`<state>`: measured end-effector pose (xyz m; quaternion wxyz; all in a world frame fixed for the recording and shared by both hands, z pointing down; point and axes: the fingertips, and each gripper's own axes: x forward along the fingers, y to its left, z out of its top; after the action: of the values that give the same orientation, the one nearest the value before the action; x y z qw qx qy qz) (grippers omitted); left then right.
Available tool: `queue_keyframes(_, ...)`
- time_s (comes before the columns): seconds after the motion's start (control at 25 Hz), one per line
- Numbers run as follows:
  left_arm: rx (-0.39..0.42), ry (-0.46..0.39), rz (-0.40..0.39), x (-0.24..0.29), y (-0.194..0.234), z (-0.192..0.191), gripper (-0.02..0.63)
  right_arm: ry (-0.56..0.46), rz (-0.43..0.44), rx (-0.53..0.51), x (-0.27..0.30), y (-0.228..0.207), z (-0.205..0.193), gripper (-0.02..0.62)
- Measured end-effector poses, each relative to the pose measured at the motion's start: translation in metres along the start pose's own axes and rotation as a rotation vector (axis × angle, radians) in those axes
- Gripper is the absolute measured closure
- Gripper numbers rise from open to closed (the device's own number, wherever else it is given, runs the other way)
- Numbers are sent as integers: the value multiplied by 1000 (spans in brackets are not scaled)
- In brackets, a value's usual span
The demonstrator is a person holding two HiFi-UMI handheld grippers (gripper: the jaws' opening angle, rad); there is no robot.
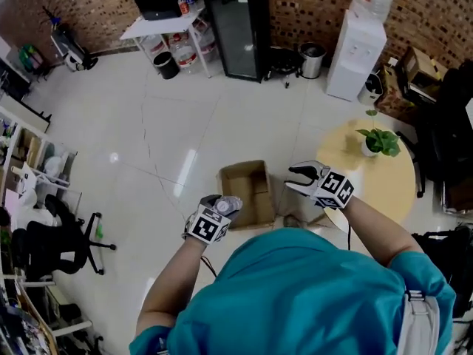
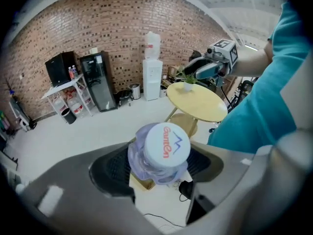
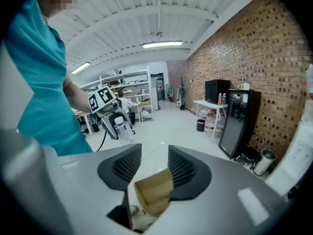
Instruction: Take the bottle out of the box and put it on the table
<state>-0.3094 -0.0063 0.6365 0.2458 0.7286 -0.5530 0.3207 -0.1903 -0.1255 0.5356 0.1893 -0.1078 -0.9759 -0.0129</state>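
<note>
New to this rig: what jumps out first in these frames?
The left gripper is shut on a white-capped clear bottle, held clear of the open cardboard box on the floor. The right gripper hovers alongside, jaws apart and empty. At right stands a round yellow table with a potted plant.

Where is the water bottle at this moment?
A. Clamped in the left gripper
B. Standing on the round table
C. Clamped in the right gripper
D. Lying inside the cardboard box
A: the left gripper view shows the bottle clamped between the jaws of the left gripper, held off the floor and apart from the box and the table. The right gripper is open and empty.
</note>
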Motion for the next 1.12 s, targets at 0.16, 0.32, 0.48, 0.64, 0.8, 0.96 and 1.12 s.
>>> queue_keyframes(0.16, 72, -1, -66, -20, -15, 5, 287, -10, -105, 40, -30, 23, 6, 426)
queue_keyframes(0.32, 110, 13, -101, -18, -49, 26, 287, -2, -162, 90, -82, 37, -9, 426)
queue_keyframes(0.48, 133, 3, -114, -6, -106, 67, 287, -36, -211, 112, -159, 37, -33, 426)
queue_keyframes(0.64, 149, 1, -105, 14, -175, 125, 287, -63, -231, 122, -249, 28, -65, 426)
queue_keyframes(0.8, 161, -6, -124, 41, -245, 177, 287, -65, -244, 118, -330, 23, -101, 426)
queue_keyframes(0.96, 182, -11, -157, 77, -301, 227, 286, -63, -283, 175, -399, 8, -140, 428)
queue_keyframes(1.12, 279, 3, -205, 103, -338, 264, 287, -68, -333, 213, -433, 5, -163, 428)
